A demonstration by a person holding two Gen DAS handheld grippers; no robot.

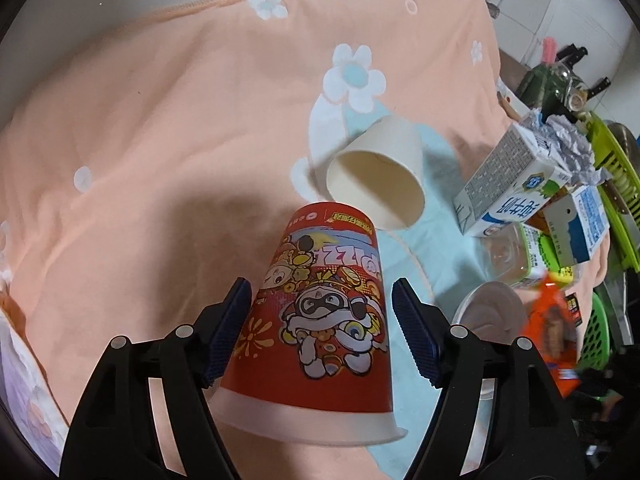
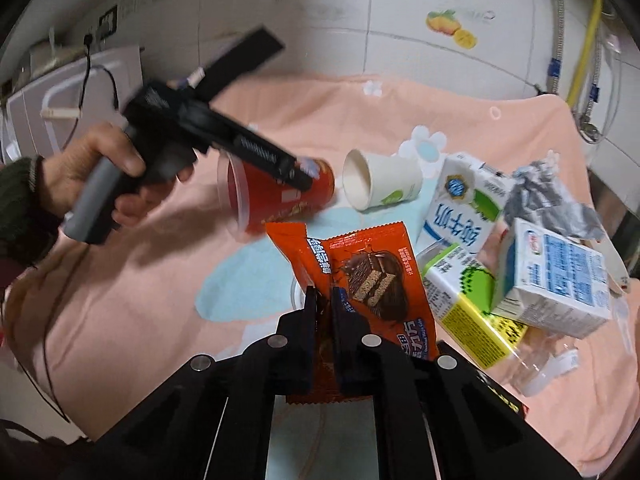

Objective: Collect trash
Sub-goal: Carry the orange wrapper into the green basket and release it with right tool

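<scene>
White wall tiles with fruit stickers (image 2: 452, 26) back a worktop covered by a peach cloth with white-and-blue flowers (image 1: 140, 128). On it lies a red paper cup printed with cartoon figures (image 1: 332, 304), on its side, its white rim toward the left gripper (image 1: 320, 332). That gripper's blue-padded fingers (image 1: 228, 332) are spread wide around the cup: the left pad is at the cup's wall, the right pad stands clear of it. Just beyond lies a plain white paper cup (image 1: 380, 176), also on its side, mouth toward the camera. To the right sits a heap of trash: a white-and-blue milk carton (image 2: 460, 200), a second white carton with blue print (image 2: 560, 276), a green-and-yellow drink carton (image 2: 468, 304), crumpled grey paper (image 2: 548, 200) and a clear plastic container (image 2: 552, 360). The right gripper (image 2: 324, 300) has its fingers nearly together, pinching the lower edge of an orange chocolate-cake snack wrapper (image 2: 360, 268), which stands up in front of the heap. From the right wrist view, a hand (image 2: 104, 176) in a dark green sleeve holds the left gripper's grey handle
</scene>
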